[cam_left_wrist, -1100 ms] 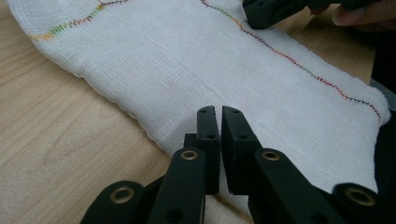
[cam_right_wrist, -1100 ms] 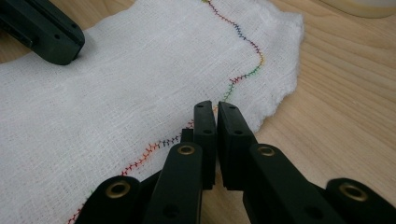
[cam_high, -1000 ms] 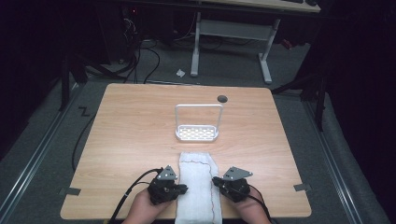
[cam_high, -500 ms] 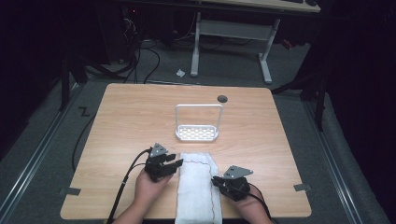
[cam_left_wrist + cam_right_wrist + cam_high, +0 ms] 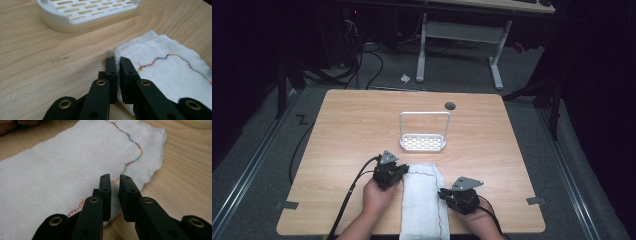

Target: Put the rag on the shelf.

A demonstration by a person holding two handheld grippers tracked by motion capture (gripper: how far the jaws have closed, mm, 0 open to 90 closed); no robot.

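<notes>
Cloth, white with a multicoloured stitched line, lies flat on the wooden table at its 6 o'clock edge, with a white slotted rack standing beyond it toward 12 o'clock. Left gripper sits at the cloth's 10 o'clock corner, jaws nearly together astride the cloth's edge. Right gripper sits at the 3 o'clock edge, jaws nearly together over the stitched hem; a firm clamp cannot be confirmed for either.

Pale wooden desk in the middle, a dark round cap set into its far edge. Behind it, grey floor with black cables snaking about, a crumpled white scrap, and a white-legged table frame at the back.
</notes>
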